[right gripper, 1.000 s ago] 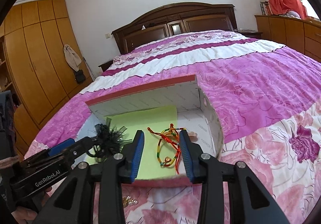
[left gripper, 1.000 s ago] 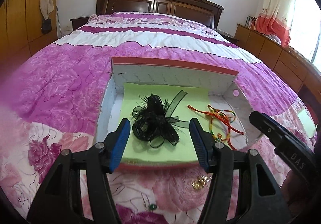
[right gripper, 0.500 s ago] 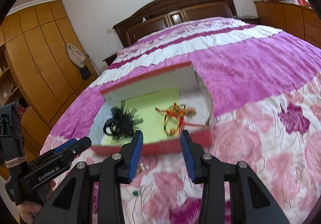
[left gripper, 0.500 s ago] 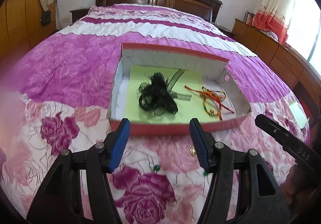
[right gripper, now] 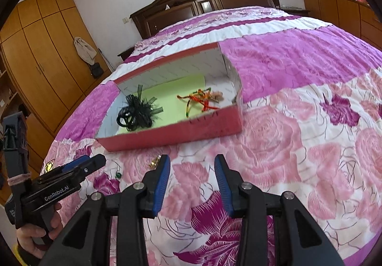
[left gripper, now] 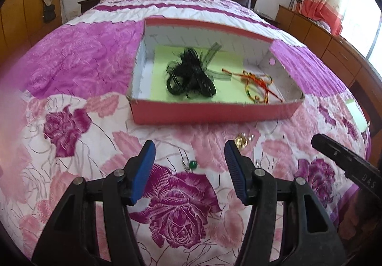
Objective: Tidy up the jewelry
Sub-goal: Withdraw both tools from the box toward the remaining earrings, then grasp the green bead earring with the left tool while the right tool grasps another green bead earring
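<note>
**Two pieces boxed, small pieces left on the bedspread**

While both grippers hang over the near part of the bed, the shallow red cardboard box with white inner walls (left gripper: 214,113) sits farther off on the pink-and-purple floral bedspread (left gripper: 78,75), and it already holds part of the jewelry. On the pale green liner sheet (left gripper: 229,91) inside it lie a black feathery ribbon hair ornament (left gripper: 191,77) toward the left and a tangle of red, orange and green braided cord bracelets (left gripper: 257,84) toward the right, apart from each other.

What is left, judging from this, lies outside the box on the bedspread, near its front wall. A small gold-coloured trinket (left gripper: 242,140) rests just near of the box, beside the right finger of the left gripper. A small green bead on a thin silvery chain (left gripper: 192,164) lies nearer still, between the two fingers of the left gripper (left gripper: 189,161) as seen from its own camera, though whether the fingers reach down to its level cannot be told.

That left gripper stands roughly half open and is easing closed a little, with nothing clamped between its blue pads (left gripper: 144,170). The right gripper (right gripper: 192,179) is also partly open and empty, over bare bedspread just right of the gold trinket. So the task looks about midway: two larger items stowed, at least two small ones waiting.
</note>
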Motion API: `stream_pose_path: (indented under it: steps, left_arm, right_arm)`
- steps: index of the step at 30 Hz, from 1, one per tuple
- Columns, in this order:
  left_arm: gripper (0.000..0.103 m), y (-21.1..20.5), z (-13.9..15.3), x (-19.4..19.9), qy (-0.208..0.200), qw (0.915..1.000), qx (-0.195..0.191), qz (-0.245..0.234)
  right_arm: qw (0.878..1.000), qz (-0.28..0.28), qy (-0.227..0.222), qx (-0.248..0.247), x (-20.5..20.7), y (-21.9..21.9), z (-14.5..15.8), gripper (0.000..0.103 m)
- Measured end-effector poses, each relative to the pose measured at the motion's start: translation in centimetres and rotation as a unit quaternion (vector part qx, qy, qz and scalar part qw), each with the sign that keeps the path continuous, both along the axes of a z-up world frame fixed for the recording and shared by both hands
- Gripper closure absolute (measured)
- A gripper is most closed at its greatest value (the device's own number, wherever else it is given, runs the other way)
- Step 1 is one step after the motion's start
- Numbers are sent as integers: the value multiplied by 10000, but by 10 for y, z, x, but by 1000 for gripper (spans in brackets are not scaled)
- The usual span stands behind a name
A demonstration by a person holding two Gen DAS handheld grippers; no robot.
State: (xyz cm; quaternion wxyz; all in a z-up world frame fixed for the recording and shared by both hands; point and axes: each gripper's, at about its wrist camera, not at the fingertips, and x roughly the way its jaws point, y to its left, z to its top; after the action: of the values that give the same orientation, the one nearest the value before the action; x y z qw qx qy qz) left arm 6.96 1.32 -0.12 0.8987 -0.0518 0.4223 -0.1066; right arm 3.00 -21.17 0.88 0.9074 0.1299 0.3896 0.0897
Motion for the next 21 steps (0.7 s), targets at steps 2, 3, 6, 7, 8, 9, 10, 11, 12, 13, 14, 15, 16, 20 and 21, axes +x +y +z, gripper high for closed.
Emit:
stream_pose_path:
  steps: [2,3,6,7,8,9,10,11,12,13,14,15,16,20,21]
  left_arm:
    - [58,-3,-8,0,102,9999,22,-68]
    - [60,-4,-11,1,152,9998,46,-83]
    - [70,-6,-20,3,298,9995,86,-78]
    - [74,-6,-23,3,335,9994,81,-70]
    - [78,-6,-26,4,376,9993,69,-63]
    - [79,-5,-28,5,418,9991,50,-55]
    - [81,-5,-30,5,439,9990,34,-51]
    - [81,-4,-32,6,466,9989,19,-45]
    - [81,-4,-33,6,479,9988,7,-42]
    - [81,-5,-34,6,479,9988,-8,-45]
    - [82,-5,-35,6,481,9988,-19,-51]
    - [82,-5,-35,6,485,9988,-18,-54]
    - [83,-6,-36,6,482,9988,-13,-61]
    - [92,-9,-38,6,467,9988,8,-134]
    - [94,-10,-39,6,465,9988,7,-149]
  right_arm:
    - [10000,-6,50,13,-1,0,-3,61]
    - [10000,-9,67,21,-1,0,-4,61]
    - [9999,-22,147,66,-1,-1,-9,61]
    - [9998,-25,165,74,-1,-2,-10,61]
    - [9998,-27,180,81,-1,-1,-12,61]
    - [9998,-26,195,89,-1,-1,-13,61]
    - [9997,-27,213,96,-1,-2,-14,61]
    - [9997,-29,227,104,-1,-2,-15,61]
    - [9996,-30,242,113,0,-2,-16,61]
    - [9996,-30,256,118,1,-2,-17,61]
    - [9995,-23,274,123,1,-1,-18,61]
    - [9995,-18,285,123,1,-1,-19,61]
    - [9995,-8,301,118,2,0,-20,61]
    - [9994,39,330,82,1,4,-22,61]
    - [9994,57,340,62,1,6,-22,61]
